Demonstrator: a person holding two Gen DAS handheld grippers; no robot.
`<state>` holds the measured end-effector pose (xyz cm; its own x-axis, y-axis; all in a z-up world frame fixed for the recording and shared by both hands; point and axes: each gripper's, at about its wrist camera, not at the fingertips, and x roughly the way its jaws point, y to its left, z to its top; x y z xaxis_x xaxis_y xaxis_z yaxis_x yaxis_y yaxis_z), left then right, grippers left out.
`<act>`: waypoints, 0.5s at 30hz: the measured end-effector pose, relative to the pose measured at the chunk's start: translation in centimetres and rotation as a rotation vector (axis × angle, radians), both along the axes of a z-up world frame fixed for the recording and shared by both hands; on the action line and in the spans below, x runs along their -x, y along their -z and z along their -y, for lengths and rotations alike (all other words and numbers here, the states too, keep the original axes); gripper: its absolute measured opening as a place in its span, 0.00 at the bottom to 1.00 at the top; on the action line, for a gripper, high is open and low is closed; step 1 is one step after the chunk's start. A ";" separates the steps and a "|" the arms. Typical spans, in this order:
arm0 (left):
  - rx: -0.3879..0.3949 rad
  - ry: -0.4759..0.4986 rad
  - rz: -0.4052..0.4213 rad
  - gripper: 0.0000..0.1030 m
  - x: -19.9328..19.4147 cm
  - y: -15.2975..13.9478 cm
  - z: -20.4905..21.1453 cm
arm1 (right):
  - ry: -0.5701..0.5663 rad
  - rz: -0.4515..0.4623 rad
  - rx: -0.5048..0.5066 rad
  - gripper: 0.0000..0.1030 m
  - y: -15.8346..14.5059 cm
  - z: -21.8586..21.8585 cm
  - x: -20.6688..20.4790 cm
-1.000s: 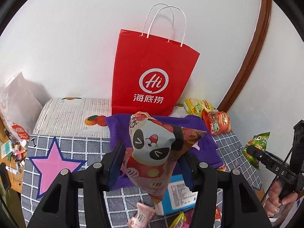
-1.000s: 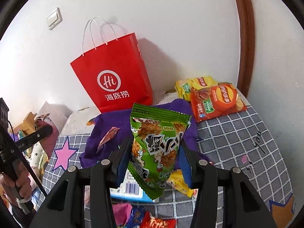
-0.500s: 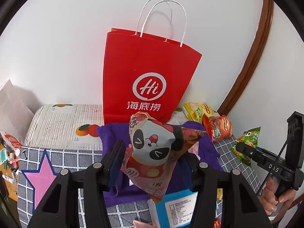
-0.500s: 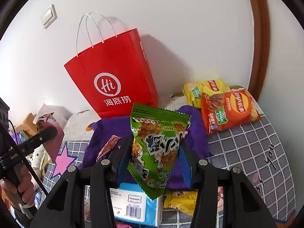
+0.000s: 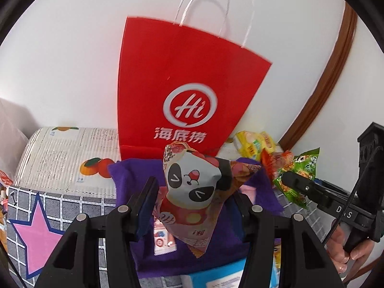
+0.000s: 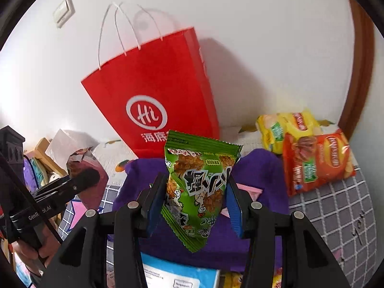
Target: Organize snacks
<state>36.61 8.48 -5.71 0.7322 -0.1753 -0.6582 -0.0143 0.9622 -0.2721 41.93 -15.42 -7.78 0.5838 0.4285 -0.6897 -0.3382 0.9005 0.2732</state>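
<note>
My left gripper [image 5: 195, 201] squeezes the panda bag [image 5: 192, 187]; my right gripper [image 6: 195, 198] squeezes the green bag [image 6: 199, 187]. The red bag [image 5: 182, 91] stands at 12 o'clock. Its thin mouth could catch them, tipping it.

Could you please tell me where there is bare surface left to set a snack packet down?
Free: the checked cloth right of the purple cloth, below the orange chip bag; also the star-printed area left of the purple cloth. Crowded: the near edge, around the blue box.
</note>
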 end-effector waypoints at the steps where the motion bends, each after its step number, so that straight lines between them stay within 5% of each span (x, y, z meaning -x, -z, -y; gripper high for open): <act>1: -0.002 -0.005 -0.008 0.50 -0.2 0.4 -0.2 | -0.003 -0.007 0.002 0.46 0.4 -0.2 -0.4; 15: -0.001 -0.030 -0.104 0.50 -2.6 3.8 -1.8 | -0.117 -0.158 0.137 0.46 6.0 -1.3 -3.5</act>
